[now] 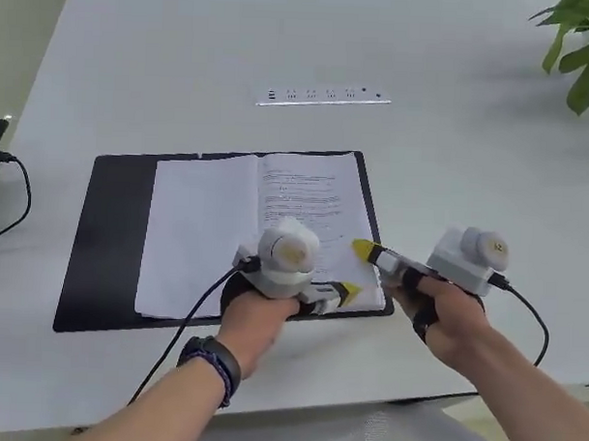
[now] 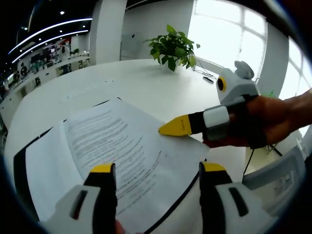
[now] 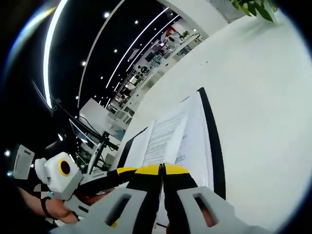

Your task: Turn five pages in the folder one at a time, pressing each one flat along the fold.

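Note:
An open folder with a black cover (image 1: 110,243) lies on the white table, with a blank left page (image 1: 197,227) and a printed right page (image 1: 310,197). My left gripper (image 1: 342,297) hovers over the right page's lower corner. Its jaws are open, pointing right, with nothing between them (image 2: 158,168). My right gripper (image 1: 363,249) reaches in from the right. It is shut, and its yellow tip (image 2: 170,127) rests on or just above the printed page (image 2: 112,141) near the outer edge. In the right gripper view the jaws (image 3: 162,169) are pressed together over the folder (image 3: 209,141).
A white power strip (image 1: 323,96) lies on the table beyond the folder. A potted plant (image 1: 581,47) stands at the far right corner. A black cable (image 1: 15,191) runs along the left edge. The table's front edge is close below my hands.

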`<state>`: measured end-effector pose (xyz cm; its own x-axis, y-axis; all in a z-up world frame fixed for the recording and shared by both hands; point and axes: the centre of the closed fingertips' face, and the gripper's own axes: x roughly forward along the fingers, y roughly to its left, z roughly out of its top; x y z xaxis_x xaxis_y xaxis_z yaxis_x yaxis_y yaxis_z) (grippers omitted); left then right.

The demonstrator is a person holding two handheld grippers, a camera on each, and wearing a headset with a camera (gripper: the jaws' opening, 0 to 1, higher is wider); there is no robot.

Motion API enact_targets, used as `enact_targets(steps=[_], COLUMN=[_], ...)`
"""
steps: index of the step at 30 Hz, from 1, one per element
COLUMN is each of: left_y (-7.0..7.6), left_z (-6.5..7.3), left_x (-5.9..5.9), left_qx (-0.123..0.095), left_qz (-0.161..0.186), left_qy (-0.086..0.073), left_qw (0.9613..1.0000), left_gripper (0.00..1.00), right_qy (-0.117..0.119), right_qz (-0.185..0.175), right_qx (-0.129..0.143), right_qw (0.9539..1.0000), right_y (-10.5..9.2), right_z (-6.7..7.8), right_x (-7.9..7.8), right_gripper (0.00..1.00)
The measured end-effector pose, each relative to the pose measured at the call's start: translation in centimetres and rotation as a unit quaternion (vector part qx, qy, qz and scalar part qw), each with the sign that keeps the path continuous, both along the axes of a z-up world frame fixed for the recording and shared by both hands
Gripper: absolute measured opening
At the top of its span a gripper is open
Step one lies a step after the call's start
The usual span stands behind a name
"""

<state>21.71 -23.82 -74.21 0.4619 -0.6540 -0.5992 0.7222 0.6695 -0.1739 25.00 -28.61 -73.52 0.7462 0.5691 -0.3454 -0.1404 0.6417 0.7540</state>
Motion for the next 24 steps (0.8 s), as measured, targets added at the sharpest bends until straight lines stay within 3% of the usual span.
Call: enact_targets(steps=[5, 7, 11, 17, 24], left_y=[2.2, 3.4, 6.1, 9.8, 14.0], left_z=[0.8, 1.2, 1.7, 1.7, 2.5], left_x=[0.1, 0.1, 0.0, -0.1, -0.5], left_qx=[-0.005, 0.002, 0.005, 0.005, 0.009], left_qz=[0.017, 0.017, 0.031, 0.068, 0.097], left_qy=[-0.006, -0.018, -0.025, -0.023, -0.033], left_qw=[0.9998, 0.9997, 0.9992, 0.9974, 0.9946], left_gripper=[0.7, 0.7, 0.7, 0.7, 0.7], right_qy=[-0.009, -0.014, -0.024, -0.03, -0.036], right_qz=[0.001, 0.007, 0.018, 0.034, 0.07], right_qx=[0.009, 0.014, 0.018, 0.027, 0.031], right_qw=[0.9999, 0.9998, 0.9994, 0.9986, 0.9965], right_y=[2.2, 3.2, 5.0, 7.6, 11.1], right_z=[1.1, 1.5, 2.3, 2.8, 3.2], right_x=[0.2, 0.3, 0.6, 0.8, 0.9], right_gripper=[0.0, 0.0, 0.0, 0.0, 0.0])
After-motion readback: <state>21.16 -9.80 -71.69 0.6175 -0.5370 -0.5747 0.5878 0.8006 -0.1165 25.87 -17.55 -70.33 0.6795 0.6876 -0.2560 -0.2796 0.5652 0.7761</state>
